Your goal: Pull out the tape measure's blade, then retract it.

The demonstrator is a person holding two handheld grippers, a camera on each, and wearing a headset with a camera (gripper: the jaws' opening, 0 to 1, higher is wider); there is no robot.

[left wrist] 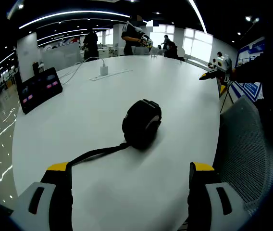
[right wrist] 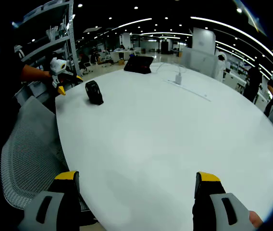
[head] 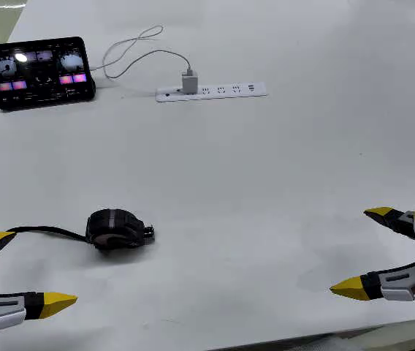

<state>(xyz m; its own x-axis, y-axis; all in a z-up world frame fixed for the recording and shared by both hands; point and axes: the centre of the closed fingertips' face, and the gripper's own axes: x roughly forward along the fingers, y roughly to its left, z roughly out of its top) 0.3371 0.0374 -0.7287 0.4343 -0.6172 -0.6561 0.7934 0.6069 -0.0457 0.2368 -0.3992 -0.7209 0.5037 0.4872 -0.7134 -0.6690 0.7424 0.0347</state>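
The left gripper (left wrist: 130, 168) was held low over the near edge of the table (head: 280, 183), its jaws spread wide and gripping nothing. The tape measure (left wrist: 142, 122) lay on the table just ahead of those jaws, roughly on the line between them but beyond their tips, not inside the gap. Its black strap (left wrist: 98, 153) trailed back from the case toward the jaw on the left of the left gripper view, and the strap's end was hidden behind that jaw, so contact could not be judged.

In the head view the case lay with its long axis running left to right. The strap led off leftward and a small tab showed at the right end. No blade was drawn out.

The right gripper (head: 361, 250) hung well apart from the tape measure, at the right of the near edge, jaws likewise parted and empty. A grey mesh chair (right wrist: 28, 154) stood against the table edge beside it.

The table was a broad, plain white surface with a rounded edge. Farther back lay a white power strip (head: 215, 91) with a charger (head: 189, 80) plugged in. A pale cable (head: 131, 51) looped from the charger to a dark tablet (head: 39, 72) propped up with its screen lit. Beyond the table was a large hall with strip lights on a dark ceiling, shelving and windows. A few people (left wrist: 135, 33) stood at the far side.
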